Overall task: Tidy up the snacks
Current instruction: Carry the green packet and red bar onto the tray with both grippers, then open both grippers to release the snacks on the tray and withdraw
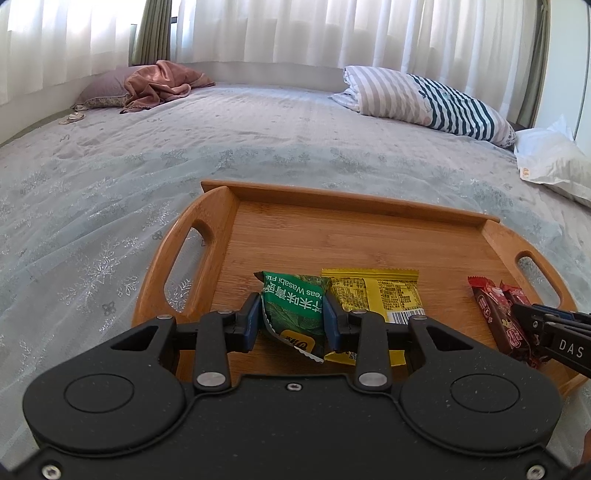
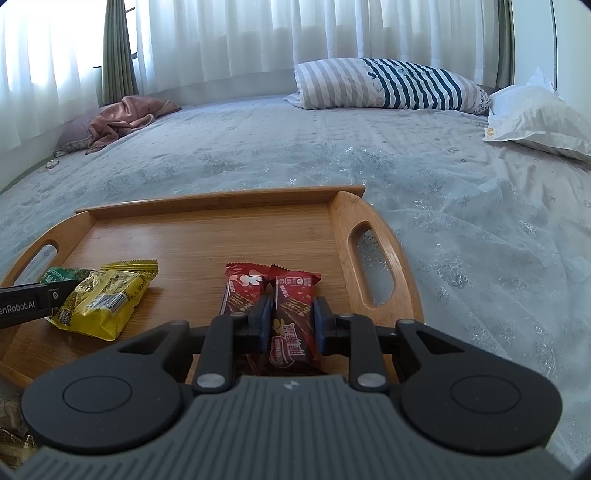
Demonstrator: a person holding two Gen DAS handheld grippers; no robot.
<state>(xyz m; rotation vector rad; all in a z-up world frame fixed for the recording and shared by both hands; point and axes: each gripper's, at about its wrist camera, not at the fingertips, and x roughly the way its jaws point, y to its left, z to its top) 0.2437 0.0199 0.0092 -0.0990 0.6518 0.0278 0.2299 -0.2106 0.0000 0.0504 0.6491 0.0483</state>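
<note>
**Both grippers clamped on snacks over the tray**

We're on a bed, spread with a pale grey cover stitched in a silvery snowflake pattern. Sheer white curtains run along the far side, daylight coming through, with one green drape hanging at the left. Pillows: three in view, a mauve one far left with a pink cloth bunched on it, a striped one far right, a white one beside that.

One wooden tray sits on the bed, a cut-out handle at each end. On it, four snack packs in all: one green pack, one yellow pack, two red bars.

The left gripper has its jaws closed on the green pack, blue pads pressing both sides, the pack overlapping the yellow pack's left edge at the tray's near left.

The right gripper has its jaws closed on the right red bar. The left red bar lies just beside it, touching, near the tray's right handle.

The yellow pack rests flat between the two groups, apart from the red bars.
</note>
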